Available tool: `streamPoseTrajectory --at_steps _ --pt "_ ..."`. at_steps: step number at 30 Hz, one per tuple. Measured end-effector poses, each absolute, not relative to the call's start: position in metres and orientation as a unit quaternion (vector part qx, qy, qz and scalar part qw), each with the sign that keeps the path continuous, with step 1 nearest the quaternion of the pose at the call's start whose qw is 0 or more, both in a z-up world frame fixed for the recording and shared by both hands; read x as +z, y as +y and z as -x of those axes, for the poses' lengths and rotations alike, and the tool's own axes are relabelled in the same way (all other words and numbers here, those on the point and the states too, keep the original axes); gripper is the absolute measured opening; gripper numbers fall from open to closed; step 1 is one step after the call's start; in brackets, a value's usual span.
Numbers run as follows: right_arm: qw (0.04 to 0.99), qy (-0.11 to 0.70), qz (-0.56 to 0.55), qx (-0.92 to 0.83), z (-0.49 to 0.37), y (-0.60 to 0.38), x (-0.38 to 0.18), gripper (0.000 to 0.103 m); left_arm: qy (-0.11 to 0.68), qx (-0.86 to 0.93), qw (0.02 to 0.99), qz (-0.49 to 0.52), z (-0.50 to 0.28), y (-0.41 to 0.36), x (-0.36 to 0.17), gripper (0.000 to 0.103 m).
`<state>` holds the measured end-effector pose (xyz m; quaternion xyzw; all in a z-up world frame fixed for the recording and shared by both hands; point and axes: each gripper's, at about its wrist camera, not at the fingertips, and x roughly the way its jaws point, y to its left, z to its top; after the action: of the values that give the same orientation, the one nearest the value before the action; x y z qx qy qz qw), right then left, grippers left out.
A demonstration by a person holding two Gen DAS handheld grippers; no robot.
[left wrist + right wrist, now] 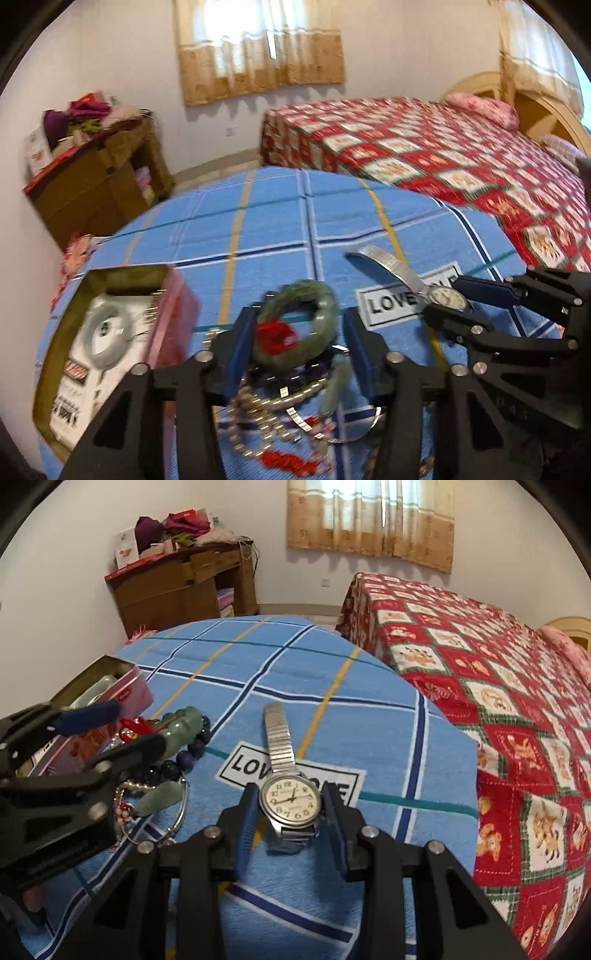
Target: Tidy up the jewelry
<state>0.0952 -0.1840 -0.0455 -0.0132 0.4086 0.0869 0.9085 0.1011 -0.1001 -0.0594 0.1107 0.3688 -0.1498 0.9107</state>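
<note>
On the blue checked cloth (273,229) lies a heap of necklaces and beads (266,402). My left gripper (299,314) is closed round a green bangle (325,314) with a red tassel, its blue pads against the bangle's sides; the picture is blurred. In the right wrist view the left gripper (140,722) reaches in from the left over the same green bangle (184,723). My right gripper (291,788) is shut on a silver watch (290,799) by its case, the metal strap trailing away. The right gripper (443,297) also shows at the right of the left wrist view.
An open tin (122,273) with pink walls stands left of the heap, holding a white card and a pale bangle (107,328). A bed with a red quilt (498,701) lies to the right beyond the table edge. A wooden cabinet (184,587) stands at the back left.
</note>
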Motion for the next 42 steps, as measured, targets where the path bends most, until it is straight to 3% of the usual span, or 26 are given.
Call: streamPoseTrajectory --at_steps 2,5,6,16,28,34,42 --pt "0.909 0.406 0.015 0.088 -0.095 -0.182 -0.045 0.038 0.385 -0.151 0.903 -0.116 -0.108 -0.105 -0.069 0.044" --pt "0.912 0.400 0.014 0.092 -0.092 -0.181 -0.044 0.038 0.381 -0.146 0.905 -0.120 -0.109 -0.104 -0.071 0.023" --pt "0.913 0.397 0.011 0.094 -0.091 -0.182 -0.043 0.038 0.381 -0.153 0.906 -0.106 -0.109 -0.099 -0.067 0.008" --pt "0.927 0.356 0.002 0.115 -0.079 -0.174 -0.018 0.038 0.320 -0.171 0.932 0.007 -0.075 -0.040 0.000 0.008" --pt "0.938 0.316 0.021 0.144 -0.067 -0.151 0.018 0.037 0.317 -0.225 0.917 0.092 -0.059 -0.005 0.025 0.008" --pt "0.937 0.317 0.021 0.145 -0.066 -0.148 0.018 0.037 0.352 -0.259 0.889 0.132 -0.070 -0.007 0.008 0.008" --pt "0.934 0.328 0.015 0.142 -0.069 -0.156 0.006 0.037 0.422 -0.243 0.871 0.071 -0.077 -0.041 -0.041 0.010"
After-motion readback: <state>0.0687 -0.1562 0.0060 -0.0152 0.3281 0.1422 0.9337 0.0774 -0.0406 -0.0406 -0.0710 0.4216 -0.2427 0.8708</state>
